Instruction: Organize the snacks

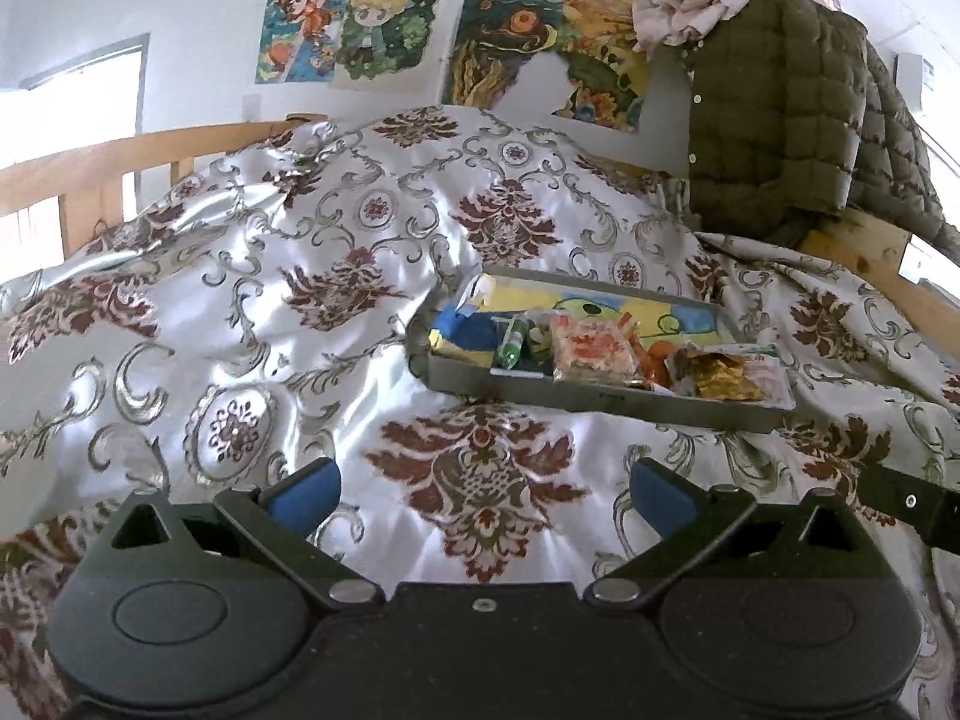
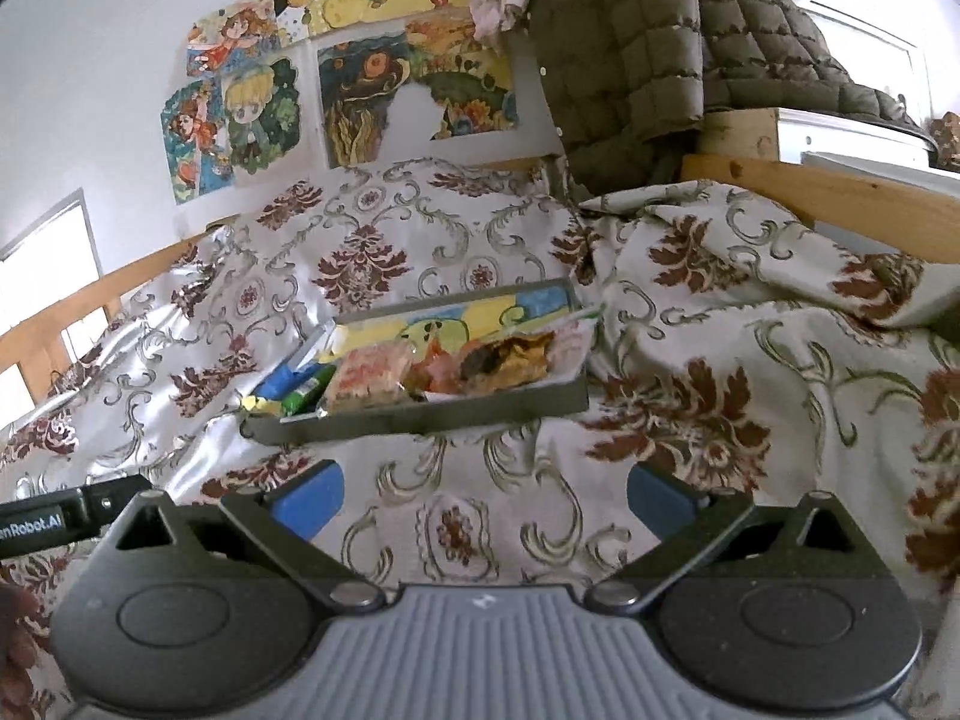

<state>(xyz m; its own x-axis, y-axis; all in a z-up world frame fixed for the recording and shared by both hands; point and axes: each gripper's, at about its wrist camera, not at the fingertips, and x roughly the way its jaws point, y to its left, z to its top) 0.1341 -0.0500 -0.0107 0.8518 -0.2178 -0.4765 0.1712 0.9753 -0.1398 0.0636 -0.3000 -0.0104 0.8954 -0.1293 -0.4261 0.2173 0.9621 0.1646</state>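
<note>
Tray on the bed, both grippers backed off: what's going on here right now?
Nothing is being held. The left gripper and right gripper are both open, hovering over the patterned bedspread short of the grey tray. The snacks are all in the tray along its near side: a blue packet, a green tube, a clear bag of pink-and-white pieces and a gold foil packet. No snacks show loose on the bedspread.

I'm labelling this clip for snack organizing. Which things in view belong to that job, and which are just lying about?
Belongs to the job:
- grey tray
- blue packet
- green packet
- clear bag of pink snacks
- gold packet
- left gripper, open
- right gripper, open

Just lying about:
- patterned bedspread
- olive quilted jacket
- wall drawings
</note>
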